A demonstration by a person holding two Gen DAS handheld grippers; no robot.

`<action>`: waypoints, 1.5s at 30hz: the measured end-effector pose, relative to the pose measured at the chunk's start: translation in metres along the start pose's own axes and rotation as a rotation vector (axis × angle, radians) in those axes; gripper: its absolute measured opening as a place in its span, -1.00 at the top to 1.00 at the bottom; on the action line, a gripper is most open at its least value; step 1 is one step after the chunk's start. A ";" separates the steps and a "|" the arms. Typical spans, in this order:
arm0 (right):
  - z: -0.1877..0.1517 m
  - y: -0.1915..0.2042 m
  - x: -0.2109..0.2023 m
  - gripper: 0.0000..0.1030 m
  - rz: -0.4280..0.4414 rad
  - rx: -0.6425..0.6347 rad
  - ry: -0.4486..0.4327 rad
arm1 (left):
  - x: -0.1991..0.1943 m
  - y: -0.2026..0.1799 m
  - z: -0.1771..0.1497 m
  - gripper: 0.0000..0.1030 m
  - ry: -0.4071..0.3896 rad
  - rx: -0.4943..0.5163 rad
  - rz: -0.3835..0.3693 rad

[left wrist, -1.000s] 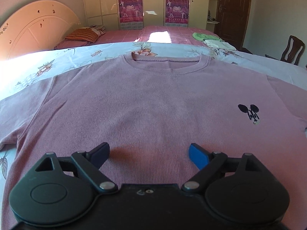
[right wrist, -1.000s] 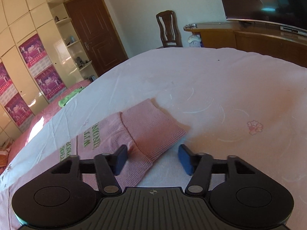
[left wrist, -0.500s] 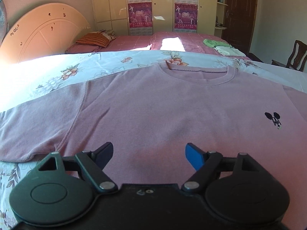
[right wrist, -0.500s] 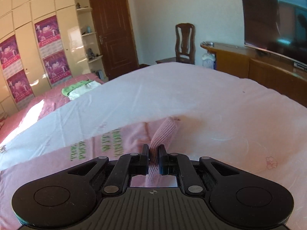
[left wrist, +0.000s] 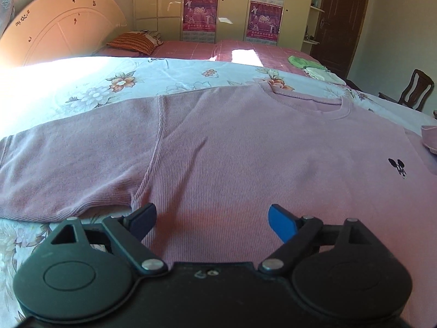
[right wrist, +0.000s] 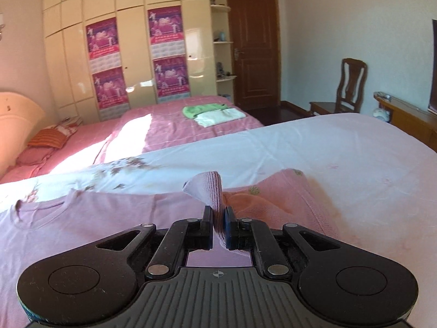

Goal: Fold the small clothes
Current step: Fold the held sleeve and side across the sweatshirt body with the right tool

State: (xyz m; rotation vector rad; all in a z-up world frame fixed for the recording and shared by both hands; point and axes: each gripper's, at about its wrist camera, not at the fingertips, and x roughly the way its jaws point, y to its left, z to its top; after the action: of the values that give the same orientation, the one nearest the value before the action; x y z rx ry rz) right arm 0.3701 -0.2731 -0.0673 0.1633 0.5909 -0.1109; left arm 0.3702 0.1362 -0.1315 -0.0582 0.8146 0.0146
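Spread wide, the left gripper (left wrist: 212,218) hovers with empty jaws over the lower body of the pink ribbed knit sweater (left wrist: 245,164), which lies flat, front up, on the floral-print bedsheet (left wrist: 109,87). Its long left-hand sleeve (left wrist: 68,164) stretches out flat beyond the blue pad (left wrist: 281,222). At the right edge of this view a lifted bit of pink cloth is cut off.

From the right wrist view, the right gripper (right wrist: 218,224) is clenched on the sweater's cuff (right wrist: 210,188), raised above the garment. The first fold looks under way: this sleeve wants carrying across the chest and laying flat. How much sleeve trails below the jaws is hidden by the gripper body, and the hem is out of frame.
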 end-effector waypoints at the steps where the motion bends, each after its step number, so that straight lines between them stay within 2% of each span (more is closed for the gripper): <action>1: -0.002 0.013 0.001 0.85 0.016 -0.012 0.005 | -0.001 0.004 -0.001 -0.71 -0.001 0.002 -0.001; 5: -0.010 0.064 0.008 0.85 0.076 -0.057 0.026 | -0.004 0.020 -0.004 -0.66 0.004 -0.015 -0.026; 13: -0.035 0.158 0.018 0.86 0.206 -0.149 0.070 | -0.012 0.049 -0.008 -0.63 0.000 -0.030 -0.030; 15: -0.042 0.181 0.018 0.86 0.244 -0.179 0.081 | -0.012 0.056 -0.008 -0.60 0.001 -0.045 -0.037; 17: -0.052 0.206 0.018 0.86 0.281 -0.226 0.087 | -0.014 0.063 -0.008 -0.48 0.003 -0.059 -0.056; 21: -0.073 0.242 0.026 0.85 0.347 -0.307 0.117 | -0.017 0.068 -0.006 -0.43 0.000 -0.066 -0.085; 24: -0.088 0.256 0.036 0.83 0.400 -0.382 0.155 | -0.015 0.069 -0.002 -0.43 0.003 -0.117 -0.126; 25: -0.092 0.256 0.033 0.55 0.404 -0.414 0.144 | -0.013 0.068 -0.001 -0.43 0.003 -0.138 -0.145; 26: -0.093 0.254 0.029 0.13 0.418 -0.421 0.133 | -0.011 0.067 0.002 -0.43 0.005 -0.158 -0.164; 27: -0.092 0.248 0.024 0.04 0.440 -0.409 0.108 | -0.007 0.063 0.005 -0.43 0.007 -0.184 -0.194; 30: -0.088 0.221 0.010 0.07 0.396 -0.359 0.060 | 0.009 0.043 0.016 -0.41 0.018 -0.226 -0.286; 32: -0.081 0.194 0.001 0.32 0.350 -0.289 0.059 | 0.026 0.020 0.024 -0.17 0.031 -0.222 -0.356; 34: -0.076 0.168 -0.001 0.34 0.305 -0.219 0.069 | 0.049 -0.008 0.034 -0.07 0.077 -0.203 -0.406; 35: -0.073 0.152 -0.005 0.34 0.285 -0.187 0.071 | 0.060 -0.022 0.039 -0.07 0.096 -0.190 -0.418; 37: -0.068 0.128 -0.010 0.34 0.250 -0.143 0.077 | 0.078 -0.048 0.048 -0.07 0.104 -0.149 -0.393; 42: -0.066 0.076 -0.025 0.33 0.144 -0.054 0.075 | 0.104 -0.092 0.067 0.00 0.115 -0.115 -0.404; 43: -0.066 0.065 -0.028 0.33 0.122 -0.029 0.074 | 0.107 -0.101 0.068 0.31 0.109 -0.087 -0.399; 44: -0.066 0.055 -0.028 0.33 0.109 -0.004 0.077 | 0.107 -0.108 0.070 0.87 0.101 -0.063 -0.387; 45: -0.066 0.042 -0.031 0.33 0.101 0.028 0.080 | 0.102 -0.110 0.071 0.91 0.068 -0.061 -0.383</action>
State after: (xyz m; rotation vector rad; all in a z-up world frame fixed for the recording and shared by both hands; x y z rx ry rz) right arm 0.3149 -0.2174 -0.0991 0.2247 0.6596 -0.0148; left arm 0.4957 0.0299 -0.1513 -0.2725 0.8599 -0.3255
